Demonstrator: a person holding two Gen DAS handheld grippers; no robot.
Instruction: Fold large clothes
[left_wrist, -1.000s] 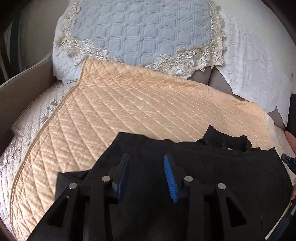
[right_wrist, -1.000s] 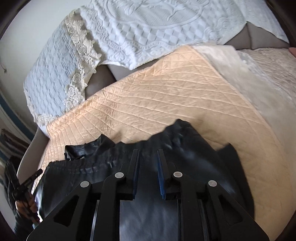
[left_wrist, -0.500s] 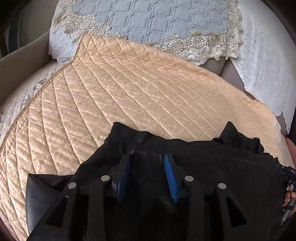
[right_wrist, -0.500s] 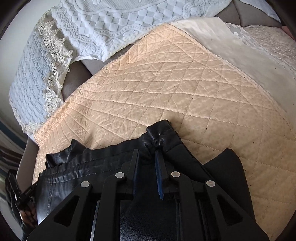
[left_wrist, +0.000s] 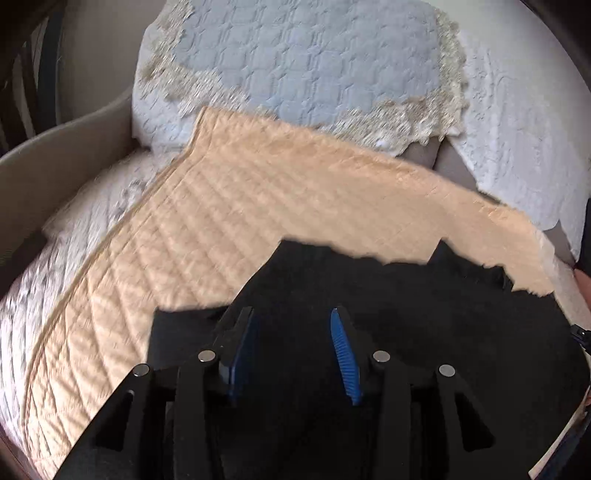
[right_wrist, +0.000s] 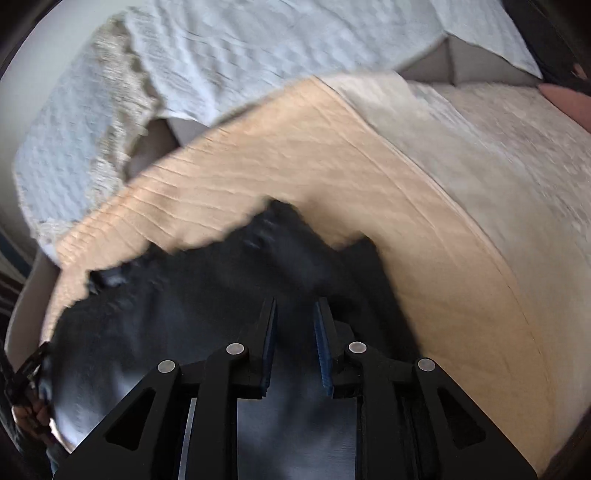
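Note:
A black leather-like garment (left_wrist: 424, 306) lies on a peach quilted cover (left_wrist: 258, 206). It also shows in the right wrist view (right_wrist: 192, 295). My left gripper (left_wrist: 291, 314) is open above the garment's near part, its blue pads apart with nothing between them. My right gripper (right_wrist: 294, 306) is open, pads a small gap apart, over the garment's right end with only cloth below. Both views are blurred by motion.
A grey-blue lace-trimmed cushion (left_wrist: 314, 62) and a white textured cushion (left_wrist: 524, 122) stand behind the cover. A beige sofa arm (left_wrist: 62, 155) is at the left. The peach cover (right_wrist: 369, 166) meets a cream lace cover (right_wrist: 498, 166) on the right.
Both grippers have pulled back and tilted up from the garment. The right gripper's jaws have widened. The garment's bunched far edge has shifted.

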